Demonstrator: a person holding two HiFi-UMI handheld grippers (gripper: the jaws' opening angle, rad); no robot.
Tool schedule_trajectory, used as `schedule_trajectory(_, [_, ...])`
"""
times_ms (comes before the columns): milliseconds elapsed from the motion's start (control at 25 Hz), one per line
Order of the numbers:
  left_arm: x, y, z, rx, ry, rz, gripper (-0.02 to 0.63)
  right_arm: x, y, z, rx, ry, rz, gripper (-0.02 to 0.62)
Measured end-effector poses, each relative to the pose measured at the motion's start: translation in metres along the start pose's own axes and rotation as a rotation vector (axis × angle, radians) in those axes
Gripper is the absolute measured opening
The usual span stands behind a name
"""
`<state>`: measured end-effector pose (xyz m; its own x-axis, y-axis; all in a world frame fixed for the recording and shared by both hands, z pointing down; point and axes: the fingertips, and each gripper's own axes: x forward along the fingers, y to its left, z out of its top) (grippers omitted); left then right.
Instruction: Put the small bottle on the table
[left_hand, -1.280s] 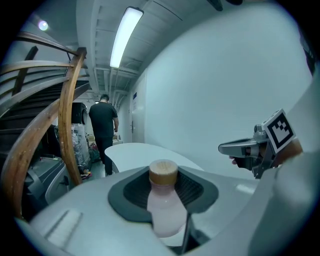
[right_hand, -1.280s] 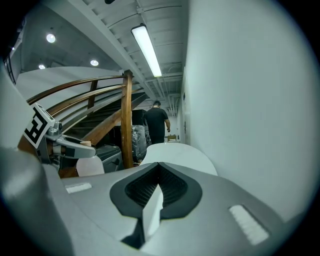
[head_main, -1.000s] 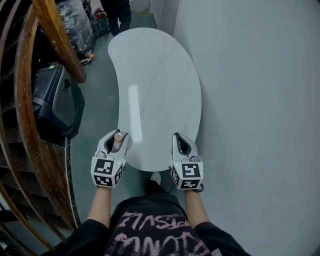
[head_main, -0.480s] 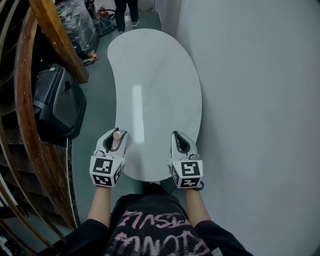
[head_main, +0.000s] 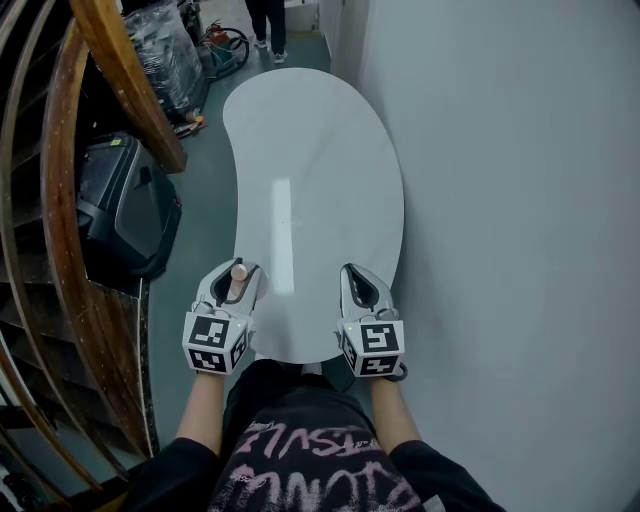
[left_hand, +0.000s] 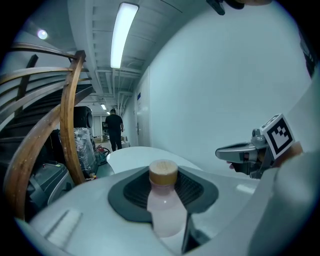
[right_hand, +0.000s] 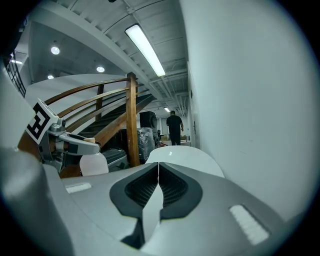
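A small bottle (left_hand: 163, 200) with pale pink contents and a tan cap stands upright between the jaws of my left gripper (head_main: 232, 283), which is shut on it. In the head view the bottle's cap (head_main: 238, 271) shows at the near left edge of the white kidney-shaped table (head_main: 320, 170). My right gripper (head_main: 362, 288) hovers over the table's near end with its jaws pressed together and nothing between them. The right gripper view shows the left gripper (right_hand: 65, 140) with the bottle (right_hand: 94, 164) off to the left.
A grey wall (head_main: 520, 200) runs along the table's right side. To the left stand a curved wooden stair rail (head_main: 120, 70) and a black case (head_main: 120, 205). A person (left_hand: 114, 130) stands on the floor beyond the table's far end, by wrapped goods (head_main: 165, 50).
The view has shifted forward along the table; its near end now lies closer under both grippers. Both grippers keep their hold and spacing.
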<state>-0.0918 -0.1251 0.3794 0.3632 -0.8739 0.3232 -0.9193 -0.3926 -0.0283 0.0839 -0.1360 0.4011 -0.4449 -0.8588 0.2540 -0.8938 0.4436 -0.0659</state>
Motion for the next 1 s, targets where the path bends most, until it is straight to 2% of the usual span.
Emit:
schedule_trajectory(560, [-0.015,0.001,0.008,0.018,-0.031,0.016,0.130,-0.006,0.012,0.003,-0.005,-0.024,0.017,0.014])
schedule_trajectory(1000, [-0.005,0.010,0.000,-0.007,-0.034,0.009,0.130,0.004,0.011,0.005,-0.026,-0.019,0.001,0.014])
